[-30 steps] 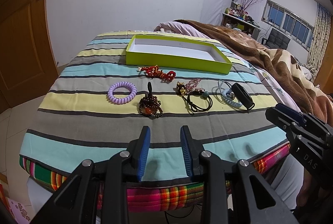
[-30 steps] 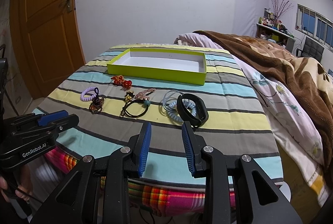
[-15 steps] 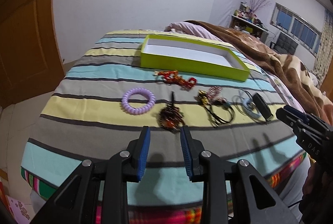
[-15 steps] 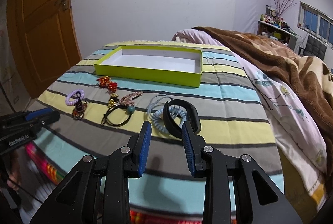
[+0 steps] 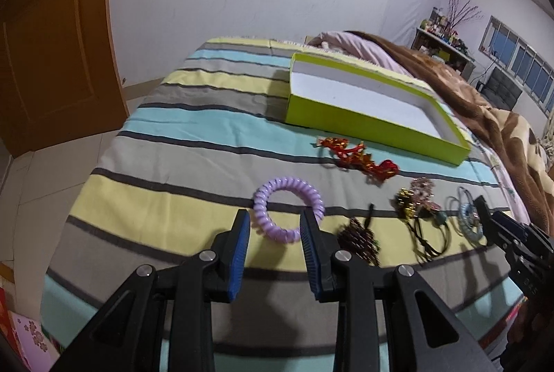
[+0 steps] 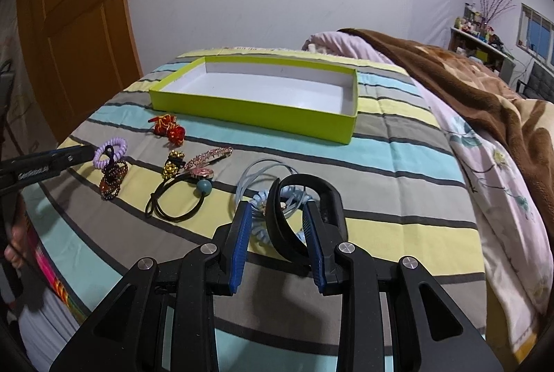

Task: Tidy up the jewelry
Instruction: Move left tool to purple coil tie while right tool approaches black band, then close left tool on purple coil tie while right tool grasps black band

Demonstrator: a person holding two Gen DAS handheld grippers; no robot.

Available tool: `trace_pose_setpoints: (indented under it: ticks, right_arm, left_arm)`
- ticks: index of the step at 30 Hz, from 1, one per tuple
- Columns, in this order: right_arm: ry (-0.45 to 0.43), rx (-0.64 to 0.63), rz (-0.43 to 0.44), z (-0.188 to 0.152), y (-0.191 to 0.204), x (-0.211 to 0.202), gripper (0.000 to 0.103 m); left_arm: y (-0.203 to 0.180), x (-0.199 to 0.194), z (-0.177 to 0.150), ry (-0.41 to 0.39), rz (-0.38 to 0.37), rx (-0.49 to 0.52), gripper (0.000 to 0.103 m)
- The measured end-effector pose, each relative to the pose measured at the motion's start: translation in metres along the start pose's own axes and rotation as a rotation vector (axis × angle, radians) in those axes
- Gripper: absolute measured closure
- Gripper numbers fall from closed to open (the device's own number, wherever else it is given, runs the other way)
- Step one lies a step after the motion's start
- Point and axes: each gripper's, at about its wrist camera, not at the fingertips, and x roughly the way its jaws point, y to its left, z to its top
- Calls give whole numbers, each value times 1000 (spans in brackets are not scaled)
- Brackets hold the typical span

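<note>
A lime-green box (image 5: 363, 119) with a white inside lies open on the striped cover; it also shows in the right wrist view (image 6: 263, 110). My left gripper (image 5: 275, 219) is open, its tips on either side of the near part of a purple coil hair tie (image 5: 287, 204). My right gripper (image 6: 277, 212) is open around the near side of a black band (image 6: 301, 199) that lies over a light-blue coil tie (image 6: 259, 199). A red ornament (image 5: 360, 157), a dark beaded piece (image 5: 358, 238), a gold-and-pink clip (image 6: 204, 161) and a black elastic (image 6: 176, 206) lie between.
The striped cover (image 5: 194, 143) ends at a near edge with a drop to the floor. A wooden door (image 5: 52, 36) stands at the left. A brown blanket (image 6: 467, 88) and pink bedding (image 6: 502, 185) lie to the right.
Both grippers have moved forward and down over the cover. The left has come around the purple coil tie and the right around the black band. Both stay open.
</note>
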Motion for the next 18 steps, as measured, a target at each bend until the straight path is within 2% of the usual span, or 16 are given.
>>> trace_pose_setpoints:
  ticks: [4,5,7,13,18]
  right_arm:
    - [11,-2,8,1,0,5,72]
    - [12,-2,5,2,0,6,81]
    - [18,1,6,3,-2,8,88]
    - [5,9,17,5,-2,5,93]
    - [-17,8,30,5,-1,-2,94]
  left_arm:
    - [1,17,5,35,7,-8,72]
    - [1,18,6,34,12,-6,72]
    - [-2,20,8,32,19,4,72]
    - [-3,25,11,29,70,24,92]
    - [0,23,10,15,58,31,93]
